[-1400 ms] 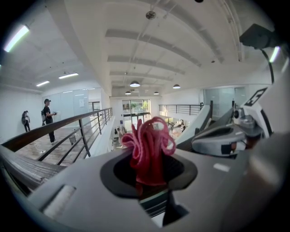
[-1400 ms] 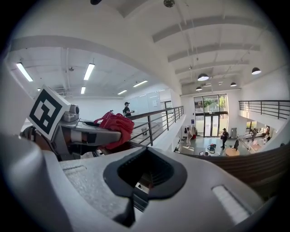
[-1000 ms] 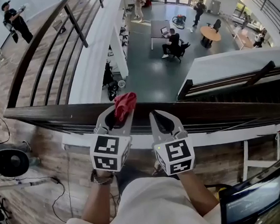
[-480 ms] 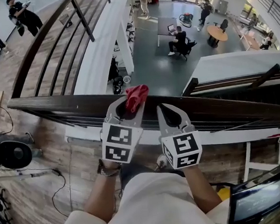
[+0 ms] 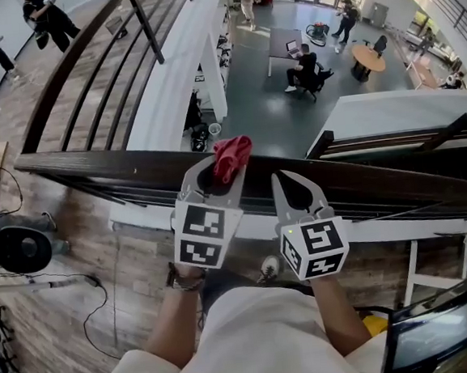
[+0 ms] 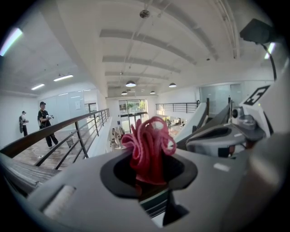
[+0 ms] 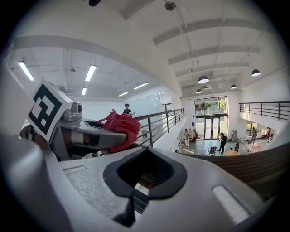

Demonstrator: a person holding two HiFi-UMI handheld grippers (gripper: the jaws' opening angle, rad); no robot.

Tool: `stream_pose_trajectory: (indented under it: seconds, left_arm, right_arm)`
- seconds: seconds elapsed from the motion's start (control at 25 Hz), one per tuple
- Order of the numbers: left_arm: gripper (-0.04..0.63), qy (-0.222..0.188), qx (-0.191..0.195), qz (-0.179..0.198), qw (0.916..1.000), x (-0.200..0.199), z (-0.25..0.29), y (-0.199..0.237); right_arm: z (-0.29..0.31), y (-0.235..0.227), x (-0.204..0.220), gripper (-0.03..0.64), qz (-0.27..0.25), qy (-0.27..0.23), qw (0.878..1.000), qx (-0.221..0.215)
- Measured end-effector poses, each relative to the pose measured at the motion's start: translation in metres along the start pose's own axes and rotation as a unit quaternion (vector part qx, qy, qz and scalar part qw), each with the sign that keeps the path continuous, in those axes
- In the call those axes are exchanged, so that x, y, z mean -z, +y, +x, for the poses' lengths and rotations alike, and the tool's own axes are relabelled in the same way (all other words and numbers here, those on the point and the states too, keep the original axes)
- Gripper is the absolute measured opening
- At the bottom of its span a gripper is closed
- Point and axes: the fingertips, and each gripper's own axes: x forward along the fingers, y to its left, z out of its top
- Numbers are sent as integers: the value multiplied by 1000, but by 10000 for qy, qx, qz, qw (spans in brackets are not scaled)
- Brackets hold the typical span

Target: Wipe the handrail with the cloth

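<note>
Red cloth (image 5: 232, 152), one, pinched in the left claw (image 5: 215, 169) over one dark handrail (image 5: 93, 165); right claw (image 5: 283, 182) pressed together, empty.

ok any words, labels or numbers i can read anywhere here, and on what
No readable text in any view.
left gripper and right gripper: square black-and-white markers only, no letters.
cloth: plain red, no label showing.
sheet on the far wall: too small to read.
monitor: screen blurred.
</note>
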Motion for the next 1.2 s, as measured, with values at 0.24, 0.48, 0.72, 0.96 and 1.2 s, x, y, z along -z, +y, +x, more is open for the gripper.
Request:
stream_pose_trajectory:
  seconds: [0.24,0.48,0.72,0.96,1.2]
  left_arm:
    - [127,-18,-46,-195,9998,2,-4,10]
    - [129,-124,-327,-368,9987,6,-13,36]
    - [129,-81,-535,-449,9975,11,-22,56]
    - [129,-293,-641,-497,9963,13,-28,58]
    - [129,-513,-619,-677,9945,13,-33,55]
  right_arm:
    - [-2,-2,0,2,-27,-22,10000,32]
    - [-3,-3,-2,2,-69,-49,9999,56]
    - [-4,-3,-2,2,-73,-51,9999,79]
    - [-4,-2,-2,3,-71,-50,9999,66]
    - [-6,-4,-3,3,-68,-54,9999,80]
